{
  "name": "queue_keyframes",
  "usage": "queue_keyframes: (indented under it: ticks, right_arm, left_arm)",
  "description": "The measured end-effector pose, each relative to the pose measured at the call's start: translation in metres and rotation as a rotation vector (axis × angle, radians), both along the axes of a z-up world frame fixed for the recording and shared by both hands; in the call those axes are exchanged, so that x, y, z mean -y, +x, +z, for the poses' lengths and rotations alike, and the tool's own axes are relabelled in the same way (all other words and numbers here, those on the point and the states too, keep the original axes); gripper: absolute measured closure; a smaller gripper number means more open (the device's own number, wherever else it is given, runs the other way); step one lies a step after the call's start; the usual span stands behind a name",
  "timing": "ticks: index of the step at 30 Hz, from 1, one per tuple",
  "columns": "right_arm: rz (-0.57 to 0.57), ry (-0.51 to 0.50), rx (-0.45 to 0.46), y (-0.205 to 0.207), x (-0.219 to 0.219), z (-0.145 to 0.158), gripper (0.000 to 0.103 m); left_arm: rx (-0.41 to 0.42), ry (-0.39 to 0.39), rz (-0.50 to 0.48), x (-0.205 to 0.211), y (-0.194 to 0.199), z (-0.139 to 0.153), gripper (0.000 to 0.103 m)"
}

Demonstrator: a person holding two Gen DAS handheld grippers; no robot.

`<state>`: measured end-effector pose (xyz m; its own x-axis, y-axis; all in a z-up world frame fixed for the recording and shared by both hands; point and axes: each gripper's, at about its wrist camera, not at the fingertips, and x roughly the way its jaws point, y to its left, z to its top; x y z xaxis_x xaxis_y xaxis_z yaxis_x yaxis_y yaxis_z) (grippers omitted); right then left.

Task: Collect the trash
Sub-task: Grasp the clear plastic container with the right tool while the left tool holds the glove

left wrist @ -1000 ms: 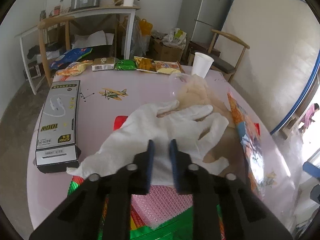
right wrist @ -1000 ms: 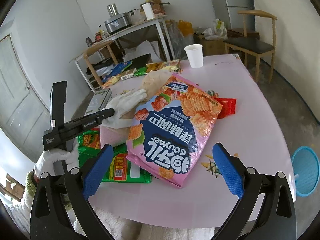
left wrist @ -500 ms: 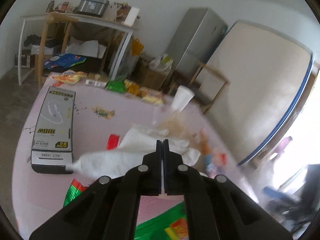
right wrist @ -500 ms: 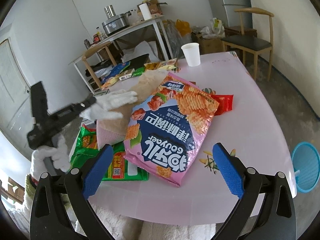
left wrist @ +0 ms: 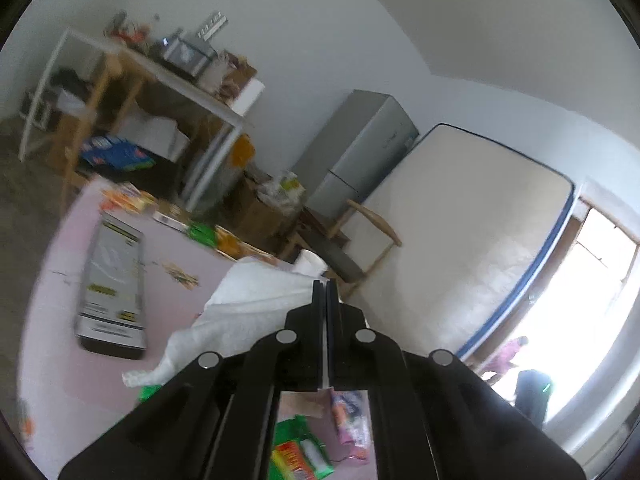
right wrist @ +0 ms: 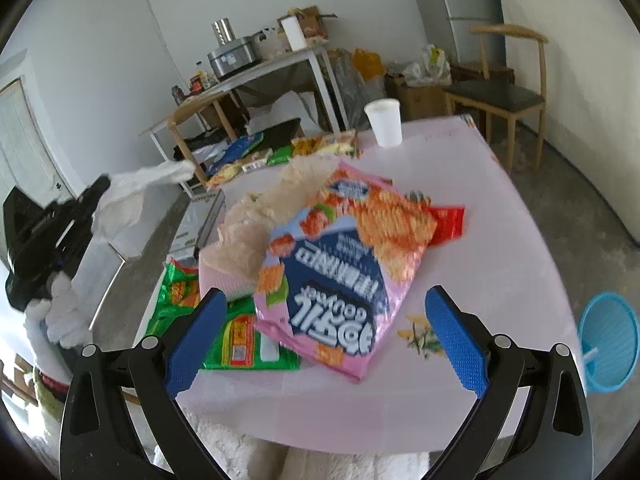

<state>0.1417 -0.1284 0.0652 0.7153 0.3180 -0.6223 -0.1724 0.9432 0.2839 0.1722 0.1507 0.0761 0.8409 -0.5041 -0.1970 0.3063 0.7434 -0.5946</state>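
1. White glove (left wrist: 256, 304) hangs pinched in the clenched left gripper (left wrist: 325, 292), up at 9 o'clock from the table (right wrist: 500, 240).
2. Right gripper (right wrist: 324, 332) is wide apart, holding nothing.
3. Thin cloth might slip out and fall.

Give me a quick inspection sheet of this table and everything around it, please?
Surface: pink table, crowded.
Job's things: white glove lifted off the table; big pink snack bag, green wrappers, red wrapper lying there.
Clutter: paper cup, grey box, snack packets along the far edge.
Tongs: left tongs shut on the glove; right tongs open, empty.
Cables: nothing seen.
Surroundings: blue bin on the floor, wooden chair, fridge, mattress.
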Motion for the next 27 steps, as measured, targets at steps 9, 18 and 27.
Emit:
queue_keyframes:
  ticks: [9,18,27]
  right_arm:
    - [0.181,-0.026,0.02,0.095,-0.038,0.064,0.01]
    - [0.176,-0.04,-0.29,0.247,-0.079,0.022,0.029]
    - [0.337,-0.453,-0.406,0.326,-0.144,-0.036,0.043]
  left_arm:
    - [-0.024,0.123,0.119,-0.006,-0.034,-0.011,0.102]
    - [-0.073,0.111,0.065,-0.003,-0.033,-0.041,0.102]
    - [-0.078,0.099,0.005,0.006,-0.025,-0.048,0.102]
